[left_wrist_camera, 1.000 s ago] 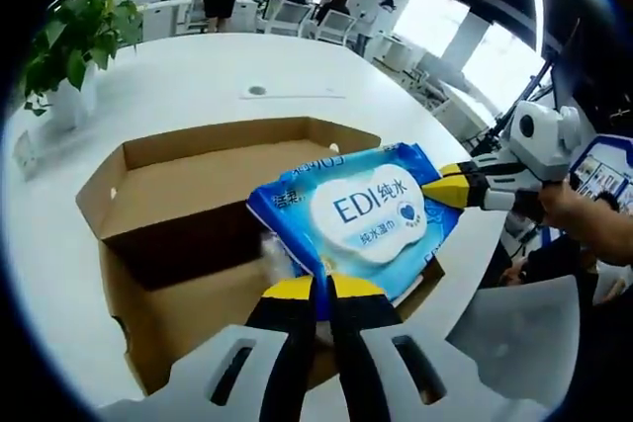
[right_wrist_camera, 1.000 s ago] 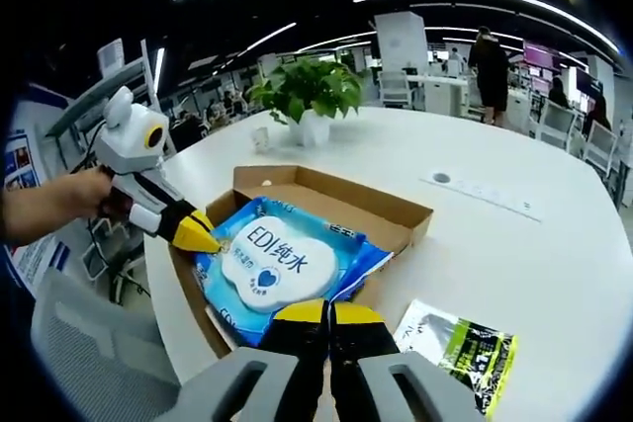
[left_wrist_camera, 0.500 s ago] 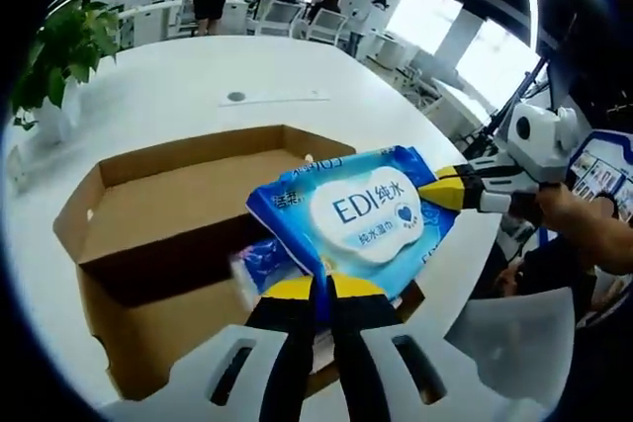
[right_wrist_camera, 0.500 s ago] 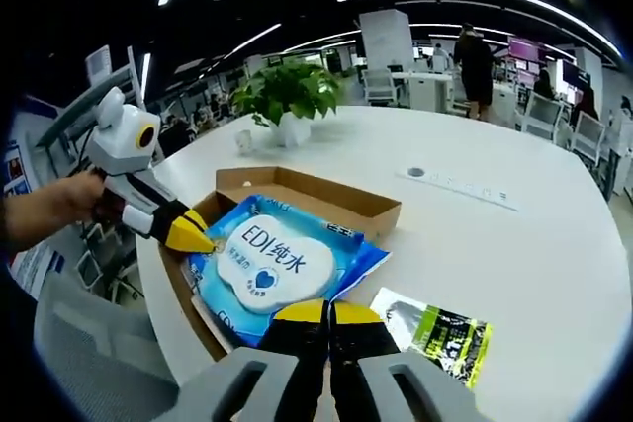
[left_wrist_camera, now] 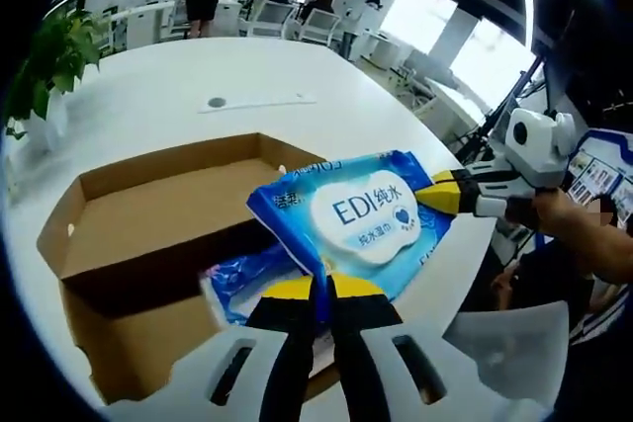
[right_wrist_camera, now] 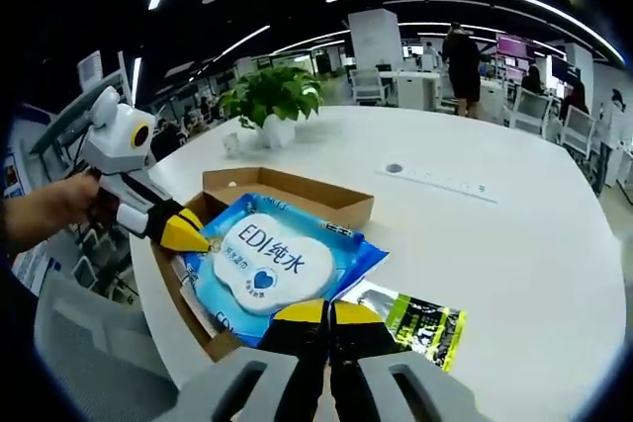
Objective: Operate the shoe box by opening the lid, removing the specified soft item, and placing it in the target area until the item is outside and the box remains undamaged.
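Note:
A blue and white wet-wipes pack (left_wrist_camera: 361, 214) hangs above the open cardboard shoe box (left_wrist_camera: 148, 205), held at two edges. My left gripper (left_wrist_camera: 318, 291) is shut on its near edge. The right gripper (left_wrist_camera: 443, 195) pinches the opposite edge with its yellow tips. In the right gripper view, the pack (right_wrist_camera: 269, 259) lies over the box (right_wrist_camera: 297, 197), with my right gripper (right_wrist_camera: 318, 311) shut on it and the left gripper (right_wrist_camera: 188, 234) shut on its left edge. A second blue pack (left_wrist_camera: 237, 279) lies in the box, partly under the lifted one.
A green and black packet (right_wrist_camera: 420, 325) lies on the white table (right_wrist_camera: 514, 244) right of the box. A potted plant (right_wrist_camera: 267, 101) stands behind the box. The box sits close to the table's edge, with a grey chair (left_wrist_camera: 514, 343) just beyond. People stand far off.
Both grippers have raised the wipes pack higher over the box and carried it towards the green packet. A second blue pack has come into sight beneath it.

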The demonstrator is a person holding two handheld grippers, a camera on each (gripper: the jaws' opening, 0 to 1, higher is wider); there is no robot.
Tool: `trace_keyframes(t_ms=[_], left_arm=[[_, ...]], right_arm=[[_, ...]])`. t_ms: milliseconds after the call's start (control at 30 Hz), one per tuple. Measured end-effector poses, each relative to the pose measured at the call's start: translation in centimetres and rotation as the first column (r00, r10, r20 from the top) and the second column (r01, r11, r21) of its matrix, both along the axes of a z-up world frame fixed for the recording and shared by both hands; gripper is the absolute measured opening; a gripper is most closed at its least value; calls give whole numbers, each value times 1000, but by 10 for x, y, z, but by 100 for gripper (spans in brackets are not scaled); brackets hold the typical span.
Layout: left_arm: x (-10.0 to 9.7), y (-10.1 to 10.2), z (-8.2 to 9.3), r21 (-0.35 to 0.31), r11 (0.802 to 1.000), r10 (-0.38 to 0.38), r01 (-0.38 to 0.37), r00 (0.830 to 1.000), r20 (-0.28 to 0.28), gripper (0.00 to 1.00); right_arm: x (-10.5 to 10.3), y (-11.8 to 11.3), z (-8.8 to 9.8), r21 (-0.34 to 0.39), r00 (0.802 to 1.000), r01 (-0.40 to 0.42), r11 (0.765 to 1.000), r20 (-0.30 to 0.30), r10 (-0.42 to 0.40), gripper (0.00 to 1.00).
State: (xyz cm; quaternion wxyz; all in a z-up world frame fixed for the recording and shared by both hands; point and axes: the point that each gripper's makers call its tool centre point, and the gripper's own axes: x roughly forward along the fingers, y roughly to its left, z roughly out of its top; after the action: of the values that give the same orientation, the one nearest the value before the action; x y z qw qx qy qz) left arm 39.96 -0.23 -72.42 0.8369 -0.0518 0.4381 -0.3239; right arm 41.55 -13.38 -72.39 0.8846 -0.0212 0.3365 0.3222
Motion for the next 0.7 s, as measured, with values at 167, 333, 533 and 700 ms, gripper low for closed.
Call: trace_keyframes(t_ms=[167,333,533,700], left_arm=[[1,-12,1,1,1000,-10,10,1000,1,2],[3,-25,2,-1,1000,-17,17,1000,4,2],[4,-40,4,-3,1000,-25,25,1000,13,2],[4,-54,4,-8,999,-32,32,999,19,2]], right_arm=[[0,-11,-1,-4,1000,9,1000,-2,-9,0],[3,-24,0,-3,1000,22,1000,-5,-22,0],[4,-38,0,-9,999,33,999,3,-33,0],[4,-54,0,-14,999,48,999,5,-48,0]])
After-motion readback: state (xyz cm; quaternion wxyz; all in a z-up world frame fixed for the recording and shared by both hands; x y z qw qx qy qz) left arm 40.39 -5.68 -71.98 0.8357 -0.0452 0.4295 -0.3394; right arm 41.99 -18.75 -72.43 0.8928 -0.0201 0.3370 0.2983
